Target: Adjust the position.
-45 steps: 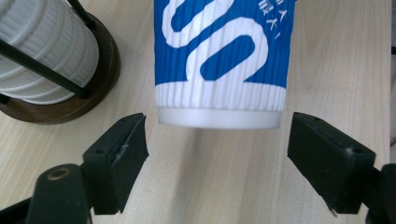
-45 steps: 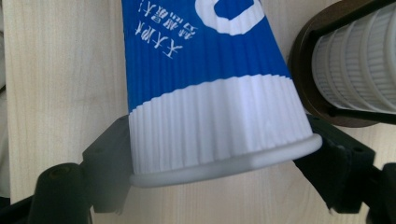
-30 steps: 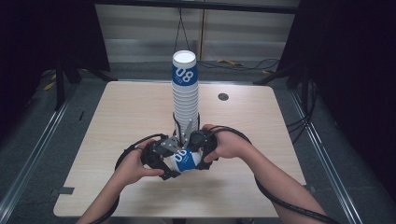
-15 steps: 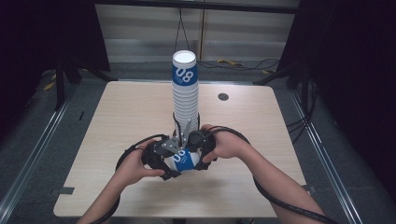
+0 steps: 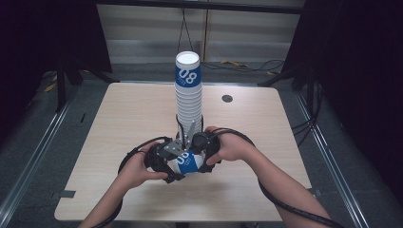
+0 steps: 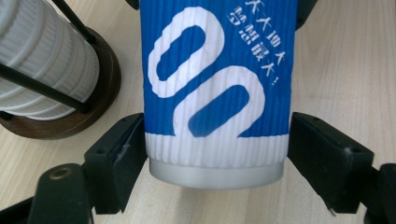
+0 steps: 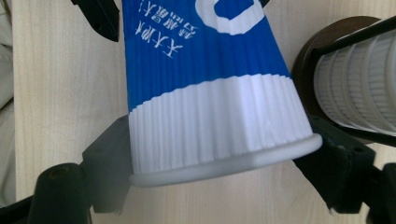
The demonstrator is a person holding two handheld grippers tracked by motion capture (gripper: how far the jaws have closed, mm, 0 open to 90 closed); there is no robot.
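A blue and white paper cup (image 5: pixel 188 161) marked "08" lies on its side just above the table, held from both ends. My left gripper (image 5: pixel 177 165) is shut on its narrow bottom end: in the left gripper view both jaws press the white band of the cup (image 6: pixel 215 93). My right gripper (image 5: pixel 199 158) is shut on the wide rim end, and the right gripper view shows the cup wall (image 7: pixel 210 116) creased where it is squeezed. Right behind them a tall stack of the same cups (image 5: pixel 188 90) stands in a black wire holder on a round brown base (image 6: pixel 100 100).
The wooden table (image 5: pixel 123 118) carries a small dark round disc (image 5: pixel 227 98) at the back right. Black cables loop from both grippers across the near part of the table. Metal rails run along the floor on either side.
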